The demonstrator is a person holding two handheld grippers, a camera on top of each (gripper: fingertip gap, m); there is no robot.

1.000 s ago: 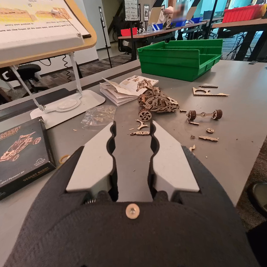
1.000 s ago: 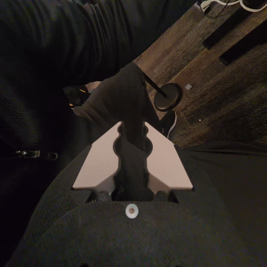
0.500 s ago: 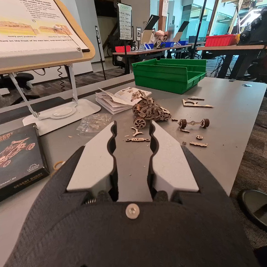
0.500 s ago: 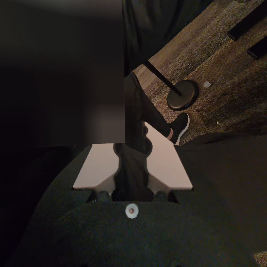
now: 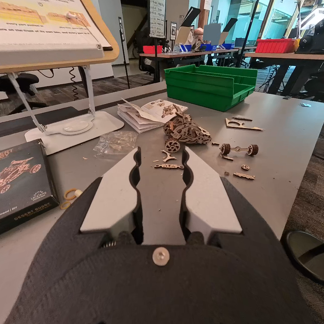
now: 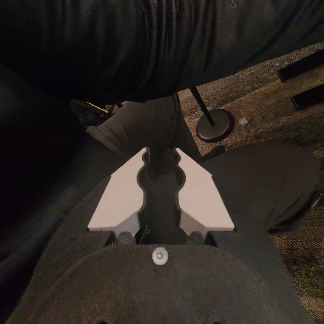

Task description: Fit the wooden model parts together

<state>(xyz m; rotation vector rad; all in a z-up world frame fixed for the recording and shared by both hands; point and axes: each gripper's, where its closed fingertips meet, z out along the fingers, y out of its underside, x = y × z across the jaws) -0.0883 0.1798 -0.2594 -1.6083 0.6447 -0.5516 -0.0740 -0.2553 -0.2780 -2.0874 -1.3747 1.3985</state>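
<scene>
The left gripper (image 5: 161, 154) is hovering low over the table (image 5: 289, 140) with its jaws apart and nothing between them. The buggy (image 5: 186, 133), half-built, is lying at 12 o'clock just beyond the fingertips, one wheel (image 5: 172, 146) resting nearest. A flat strip (image 5: 168, 166) is sitting between the fingertips' line of sight, an axle (image 5: 238, 149) with two wheels at 2 o'clock, and a second strip (image 5: 244, 175) with a small ring (image 5: 245, 167) closer in at 2.

These parts are looking like thin laser-cut plywood: light, stiff, and probably brittle along the slender webs (a hard pinch could snap them). The flat strips are lying flush, so lifting them likely means nipping an end edge; the axle is offering its wheels as sturdier holds.

The table edge is running close at 3 o'clock, behind the axle pieces, so sweeping there risks knocking bits off. A box (image 5: 22, 182) at 9 o'clock, a bag (image 5: 116, 142) at 11 and a bin (image 5: 210, 87) at 1 are framing open room in the middle.

The right gripper (image 6: 161, 152) is pointing floorward, jaws apart, dark clothing behind them.
</scene>
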